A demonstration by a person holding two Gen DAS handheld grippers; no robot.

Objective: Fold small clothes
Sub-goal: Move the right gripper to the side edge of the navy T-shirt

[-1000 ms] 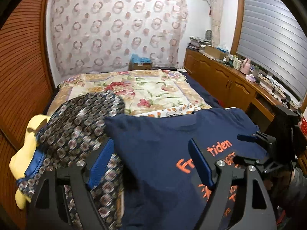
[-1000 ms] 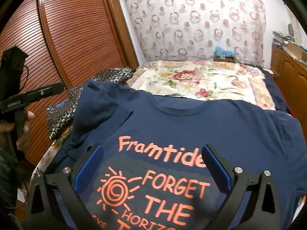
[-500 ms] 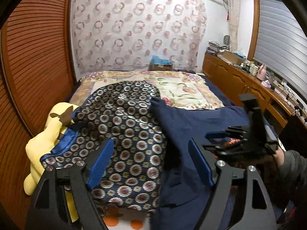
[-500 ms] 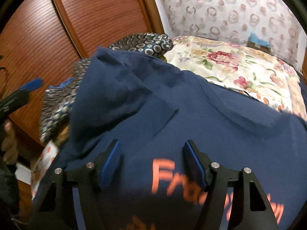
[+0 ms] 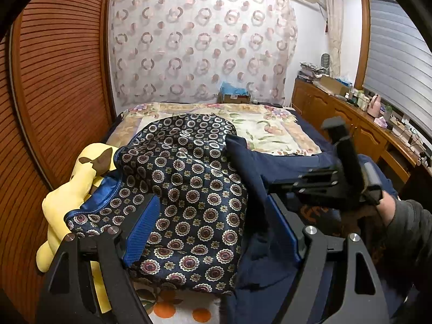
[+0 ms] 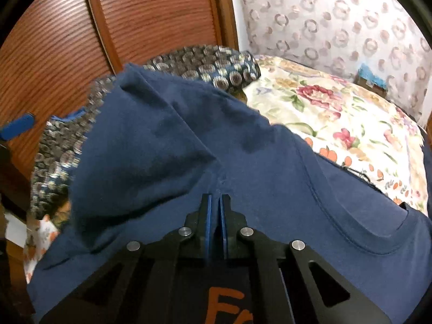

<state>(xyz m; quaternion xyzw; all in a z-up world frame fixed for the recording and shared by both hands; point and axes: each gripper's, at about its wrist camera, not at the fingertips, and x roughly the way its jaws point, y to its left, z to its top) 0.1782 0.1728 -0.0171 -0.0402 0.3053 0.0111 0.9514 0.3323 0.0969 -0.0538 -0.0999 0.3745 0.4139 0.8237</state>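
Right hand-held gripper point(image 6: 215, 202) pinched tight on navy tee point(image 6: 270, 167) shoulder, left hand-held gripper point(image 5: 213, 229) wide open w/ nothing held: thin pinch could slip mid-fold.

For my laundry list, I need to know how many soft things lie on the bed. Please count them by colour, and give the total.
Navy blue cotton T-shirt with orange print: 1
Dark patterned silky garment with round medallions: 1
Yellow plush toy: 1
Floral quilt, cream with red flowers: 1
Total: 4
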